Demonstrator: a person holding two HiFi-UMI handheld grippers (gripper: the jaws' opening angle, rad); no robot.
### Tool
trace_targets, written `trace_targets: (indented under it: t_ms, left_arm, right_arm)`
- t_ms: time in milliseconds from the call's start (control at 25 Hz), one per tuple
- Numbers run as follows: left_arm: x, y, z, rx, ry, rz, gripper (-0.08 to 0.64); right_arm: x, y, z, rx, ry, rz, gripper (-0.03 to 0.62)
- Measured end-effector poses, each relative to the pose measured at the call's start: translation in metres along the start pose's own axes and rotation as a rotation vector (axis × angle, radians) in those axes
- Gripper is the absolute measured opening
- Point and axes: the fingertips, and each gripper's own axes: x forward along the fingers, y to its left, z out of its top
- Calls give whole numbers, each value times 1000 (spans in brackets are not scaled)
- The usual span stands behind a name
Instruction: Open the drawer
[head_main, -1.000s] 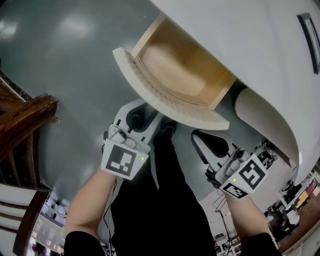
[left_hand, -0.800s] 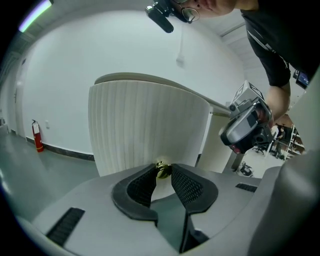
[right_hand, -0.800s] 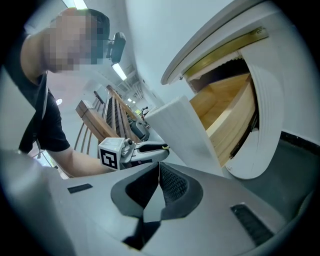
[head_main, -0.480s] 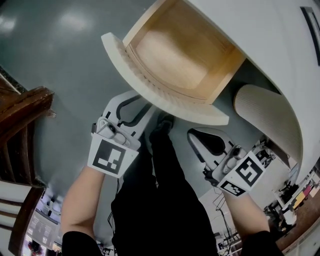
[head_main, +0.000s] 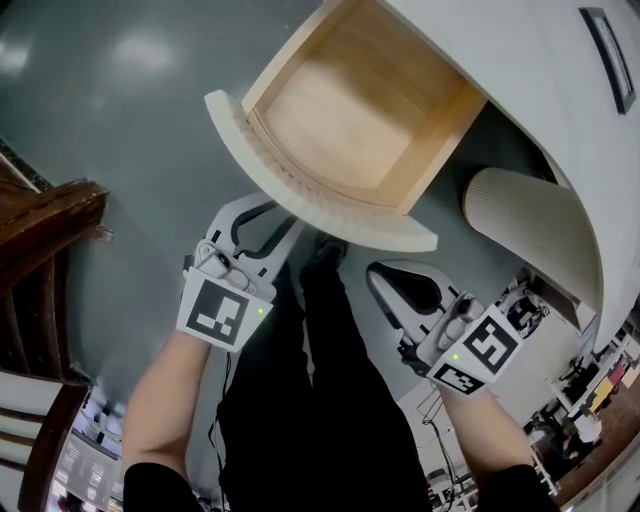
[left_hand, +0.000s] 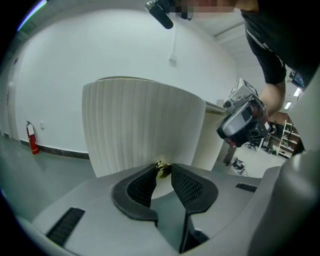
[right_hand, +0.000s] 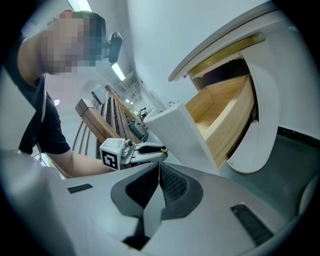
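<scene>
The head camera looked steeply down onto the drawer (head_main: 340, 120). The left gripper view faced its front closely; the right gripper view saw it sidelong, with the left gripper (right_hand: 162, 149).

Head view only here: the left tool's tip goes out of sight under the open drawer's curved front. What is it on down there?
Observer: The left gripper view shows the left tool clamped on a small brass knob on the ribbed drawer front.
Operator: And the right tool, is it holding anything?
Observer: No. The right gripper view shows the right tool with its jaws together and nothing between them.
</scene>
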Motion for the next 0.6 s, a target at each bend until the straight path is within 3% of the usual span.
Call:
trace_targets:
  t_ms: [240, 360, 480, 600]
  left_arm:
    - [-6, -2, -13, -32, 10, -1, 103]
    - [-14, -3, -18, -91, 9, -13, 104]
    - [-14, 0, -6, -159, 7, -9, 114]
    - [-13, 6, 17, -177, -9, 10, 117]
  right_arm:
    - [2, 11, -5, 7, -24, -24, 15]
    - [6, 31, -9, 5, -25, -26, 15]
    - [-4, 41, -3, -5, -11, -24, 15]
    - [-19, 37, 9, -19, 11, -36, 15]
